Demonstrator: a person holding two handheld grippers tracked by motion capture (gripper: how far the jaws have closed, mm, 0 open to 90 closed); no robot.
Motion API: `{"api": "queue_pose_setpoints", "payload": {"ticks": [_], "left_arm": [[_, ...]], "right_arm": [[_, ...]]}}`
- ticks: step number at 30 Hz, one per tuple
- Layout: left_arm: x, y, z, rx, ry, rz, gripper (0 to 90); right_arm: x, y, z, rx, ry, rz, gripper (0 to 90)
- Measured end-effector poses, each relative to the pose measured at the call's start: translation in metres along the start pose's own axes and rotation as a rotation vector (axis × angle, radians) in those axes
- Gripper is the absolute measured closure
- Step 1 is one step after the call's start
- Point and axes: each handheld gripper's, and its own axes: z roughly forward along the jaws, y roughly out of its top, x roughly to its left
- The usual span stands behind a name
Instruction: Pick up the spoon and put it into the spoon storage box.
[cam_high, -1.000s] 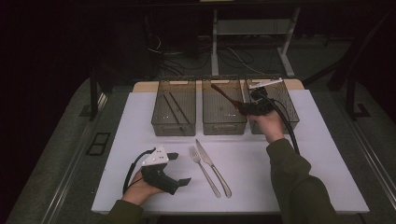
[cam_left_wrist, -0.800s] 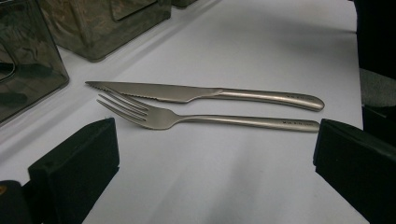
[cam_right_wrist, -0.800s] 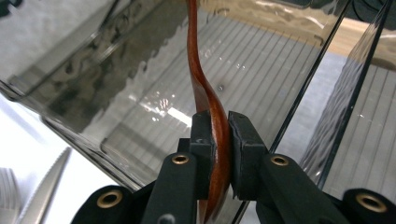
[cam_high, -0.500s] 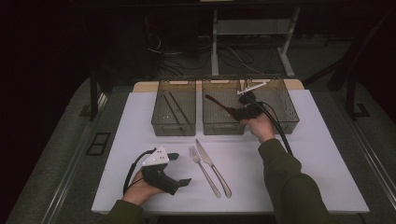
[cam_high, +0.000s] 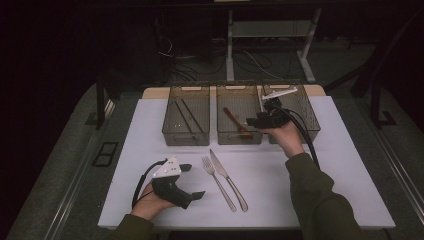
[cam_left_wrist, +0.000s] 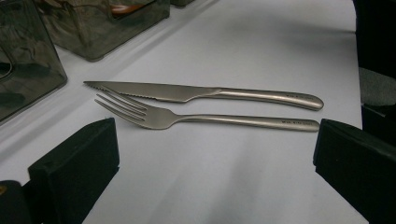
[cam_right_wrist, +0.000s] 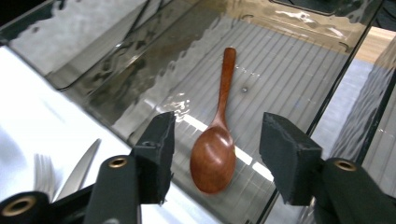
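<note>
wooden spoon (cam_right_wrist: 217, 140) flat on middle bin (cam_high: 239, 137) floor, far edge of table (cam_high: 310, 200) | right gripper (cam_right_wrist: 217, 149) jaws just opening, straddling bowl, pads clear | left gripper (cam_high: 192, 181) apart, idle | light, stiff, smooth; best gripped mid-handle

light: pretty dim overall, the room mostly fades to black
table (cam_high: 350, 200): white top, sits on a grey surface with rails along both sides
floor (cam_high: 200, 70): dark, with a tangle of cables (cam_high: 250, 57) behind the table
furniture: a pale metal stand (cam_high: 265, 30) at the back, dark frame legs (cam_high: 375, 65) on the right
walls: too dark to tell
</note>
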Motion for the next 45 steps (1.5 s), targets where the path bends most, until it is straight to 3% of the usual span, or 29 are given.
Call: {"api": "queue_pose_setpoints", "payload": {"ticks": [9,21,35,45], "left_arm": [[0.001,0.0,0.0,0.016,0.001,0.014,0.0],[0.0,0.0,0.0,0.021,0.007,0.016,0.0],[0.001,0.0,0.0,0.023,0.009,0.019,0.0],[0.0,0.0,-0.001,0.017,0.012,0.017,0.0]], "right_arm": [[0.004,-0.014,-0.023,-0.04,0.04,-0.029,37.9],[0.011,-0.046,-0.047,-0.066,0.084,-0.059,36.5],[0.013,-0.085,-0.062,-0.028,0.122,-0.066,36.0],[0.024,-0.109,-0.075,-0.023,0.151,-0.087,36.0]]}}
